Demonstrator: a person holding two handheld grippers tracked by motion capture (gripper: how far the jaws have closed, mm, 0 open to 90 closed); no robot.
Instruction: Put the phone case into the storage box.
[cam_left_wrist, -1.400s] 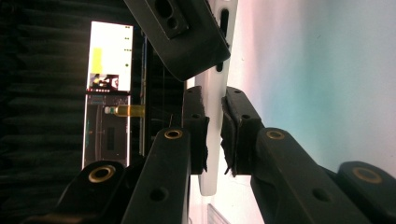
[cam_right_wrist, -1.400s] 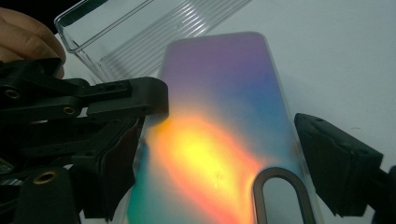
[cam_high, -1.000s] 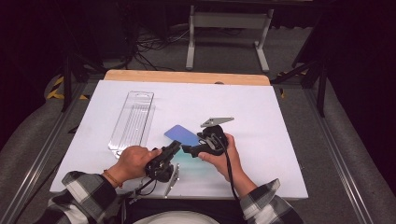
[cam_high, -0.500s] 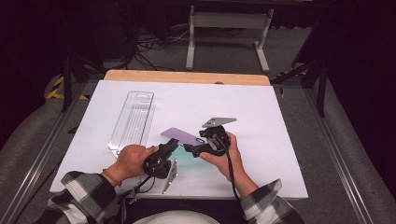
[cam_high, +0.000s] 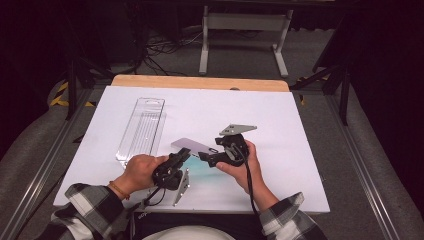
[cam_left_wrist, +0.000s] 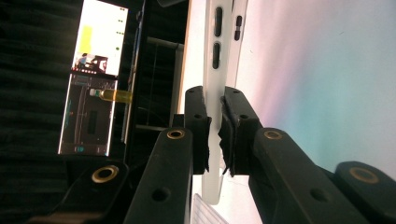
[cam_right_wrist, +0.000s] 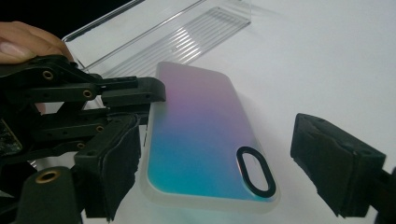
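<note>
A phone case (cam_right_wrist: 205, 144) with a back that fades from purple to teal hangs just above the white table (cam_high: 280, 115), near its front. My left gripper (cam_left_wrist: 215, 126) is shut on the case's translucent side rim, beside the button cut-outs. It comes in from the left in the right gripper view (cam_right_wrist: 140, 105). My right gripper (cam_right_wrist: 224, 172) straddles the camera-hole end of the case and its jaws have just been closing. Its left pad is close to the rim, its right pad (cam_right_wrist: 336, 168) stands clear of it. In the high view, both grippers (cam_high: 182, 156) (cam_high: 207, 157) meet at the case (cam_high: 192, 146).
A clear plastic package tray (cam_high: 142, 130) lies on the table to the left, behind the left hand. A wooden strip (cam_high: 200, 82) runs along the table's far edge. Metal rails flank the table and a stand's legs rise beyond it.
The case has tilted in the left gripper's hold, so its back now looks purple instead of blue from above. Both hands have barely shifted.
</note>
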